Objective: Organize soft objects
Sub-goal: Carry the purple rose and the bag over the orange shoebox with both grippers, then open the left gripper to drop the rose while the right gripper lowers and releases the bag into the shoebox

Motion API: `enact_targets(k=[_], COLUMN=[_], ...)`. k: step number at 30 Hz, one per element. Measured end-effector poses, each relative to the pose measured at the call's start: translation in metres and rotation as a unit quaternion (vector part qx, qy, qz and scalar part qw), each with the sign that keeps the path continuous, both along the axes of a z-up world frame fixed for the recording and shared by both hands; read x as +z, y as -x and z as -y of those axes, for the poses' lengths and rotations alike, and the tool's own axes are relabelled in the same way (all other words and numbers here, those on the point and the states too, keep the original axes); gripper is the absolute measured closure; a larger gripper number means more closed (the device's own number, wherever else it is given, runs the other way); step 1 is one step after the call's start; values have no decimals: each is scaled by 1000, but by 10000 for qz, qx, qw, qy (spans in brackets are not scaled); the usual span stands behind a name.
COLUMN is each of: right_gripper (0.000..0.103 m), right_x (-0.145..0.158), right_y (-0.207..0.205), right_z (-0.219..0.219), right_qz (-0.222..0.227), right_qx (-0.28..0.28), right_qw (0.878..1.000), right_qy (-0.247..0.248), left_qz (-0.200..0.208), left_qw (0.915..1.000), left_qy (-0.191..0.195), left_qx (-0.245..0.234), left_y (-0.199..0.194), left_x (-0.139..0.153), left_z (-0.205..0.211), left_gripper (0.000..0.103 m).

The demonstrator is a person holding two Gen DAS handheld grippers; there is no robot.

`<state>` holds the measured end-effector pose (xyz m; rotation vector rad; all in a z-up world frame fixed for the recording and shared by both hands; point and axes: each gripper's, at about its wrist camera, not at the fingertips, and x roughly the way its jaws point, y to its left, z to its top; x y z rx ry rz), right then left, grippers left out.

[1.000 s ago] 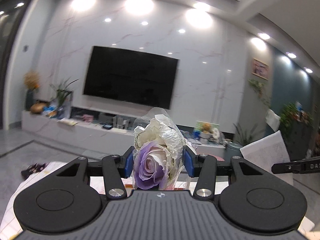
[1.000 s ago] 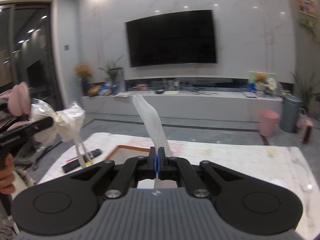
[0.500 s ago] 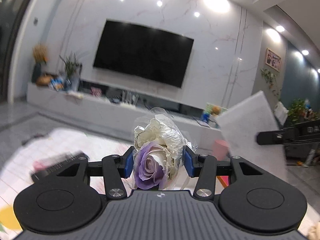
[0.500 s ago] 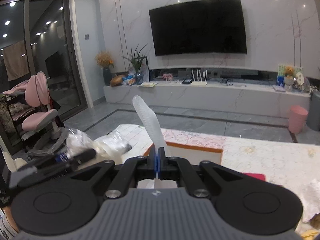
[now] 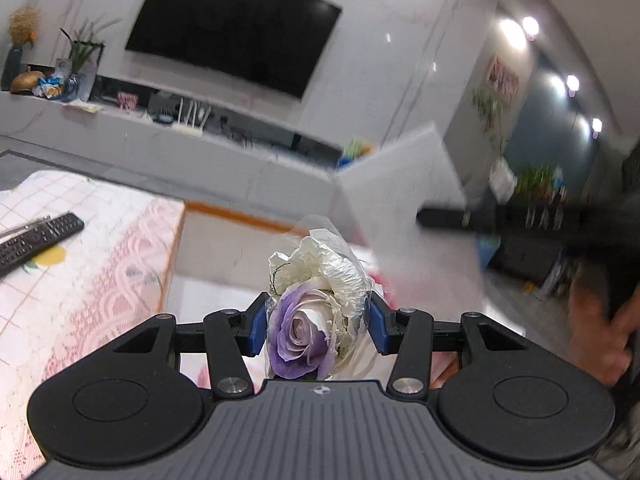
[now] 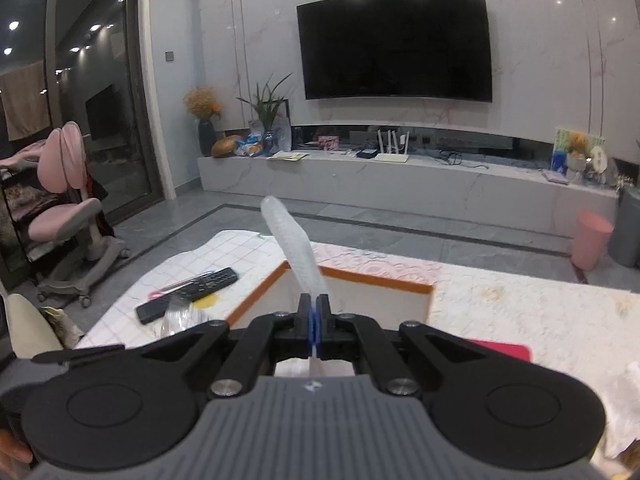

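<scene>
risk – your left gripper (image 5: 316,326) squeezes the wrapped flowers (image 5: 310,312); your right gripper (image 6: 313,320), pressed together, pinches a white sheet (image 6: 294,246) – it may slip short of the box (image 6: 360,280).

Bright ceiling spotlights (image 5: 530,26) glare off the glossy wall, fisheye edges bend, and the left view's right side smears with motion blur.

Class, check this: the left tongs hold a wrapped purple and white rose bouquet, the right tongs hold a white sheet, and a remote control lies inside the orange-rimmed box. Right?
One slip: the remote control lies on the tablecloth beside the orange-rimmed box, not inside it, as the right wrist view shows. The left tongs do hold the rose bouquet, the right tongs the white sheet.
</scene>
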<state>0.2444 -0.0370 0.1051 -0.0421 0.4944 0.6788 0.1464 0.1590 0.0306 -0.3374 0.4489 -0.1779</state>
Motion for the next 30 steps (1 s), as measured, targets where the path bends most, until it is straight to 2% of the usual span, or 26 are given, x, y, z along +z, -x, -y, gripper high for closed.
enact_targets(k=[4,6,9,11,13,17,21,24,30], right_gripper=[103,103,103,103,103,103,103,103,103], right_x=[-6,-10,-16,-20,-23,-24,-19,-16,-15], right_y=[-10,-11,-12,-14,-15,-16,-15,-16,-18], right_z=[5,5,4,7,7,12,18,19,7], right_qz=[-164,-173,-236,-290,-343,-420,-392,-423,-565], right_qx=[-135,-148,-157,-171,-181,-230,-278,-280,-178], right_qw=[9998,9997,9994,9992,9991,9988,9988,9987,9982], right_qy=[31,122,190,195,193,142,69,31,-59], left_qz=[-296,-350,-271,-116,5,12,102,186,172], left_qw=[9986,9979,9977,9972,9959,9946,9972,9985,9974], left_qy=[-386,-460,-473,-596,-709,-614,-545,-508,-310], left_qx=[-191,-291,-396,-436,-562,-834,-502,-65,622], left_y=[-1,-1,7,15,22,31,41,43,48], left_x=[-11,-15,-19,-18,-16,-10,-2,9,21], left_z=[21,26,31,34,35,31,18,8,-21], left_gripper=[46,44,29,13,12,7,5,5,5])
